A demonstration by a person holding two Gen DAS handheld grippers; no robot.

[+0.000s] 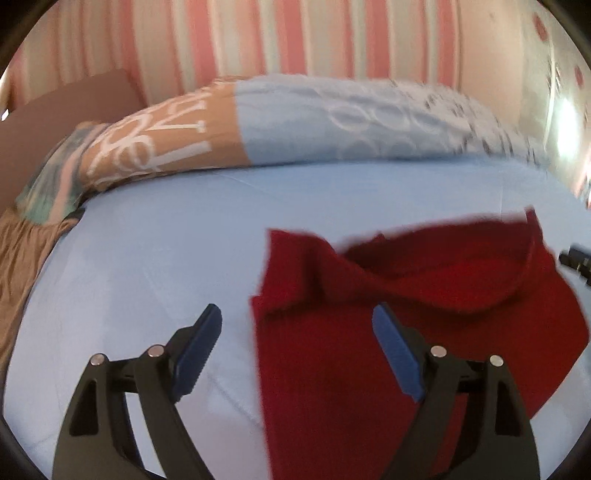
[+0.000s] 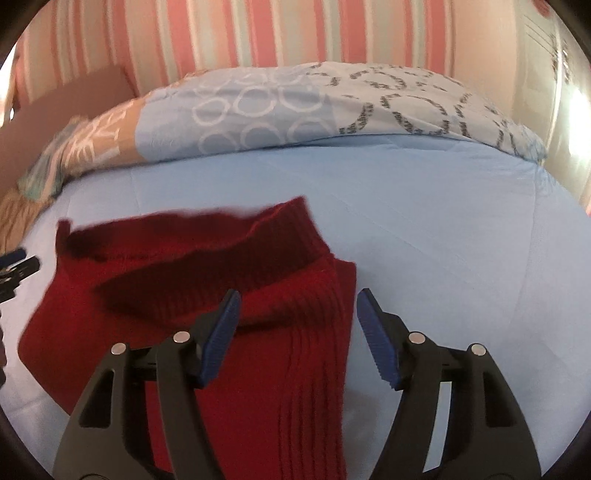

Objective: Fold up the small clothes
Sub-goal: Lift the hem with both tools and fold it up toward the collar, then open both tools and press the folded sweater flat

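Now we are holding both grippers over a red knitted sweater (image 1: 424, 295) that is lying on the light blue bedsheet (image 1: 147, 258). Our left gripper (image 1: 295, 325) is standing released, its blue pads (image 1: 199, 350) apart, straddling the sweater's left edge without pressing on it. Our right gripper (image 2: 295, 310) is likewise spread wide over the sweater's right edge, gripping nothing. Its ribbed hem (image 2: 295, 225) is lying folded back over the body. Beyond it a patterned duvet (image 2: 258, 107) is lying bunched below the striped wall (image 2: 258, 33).
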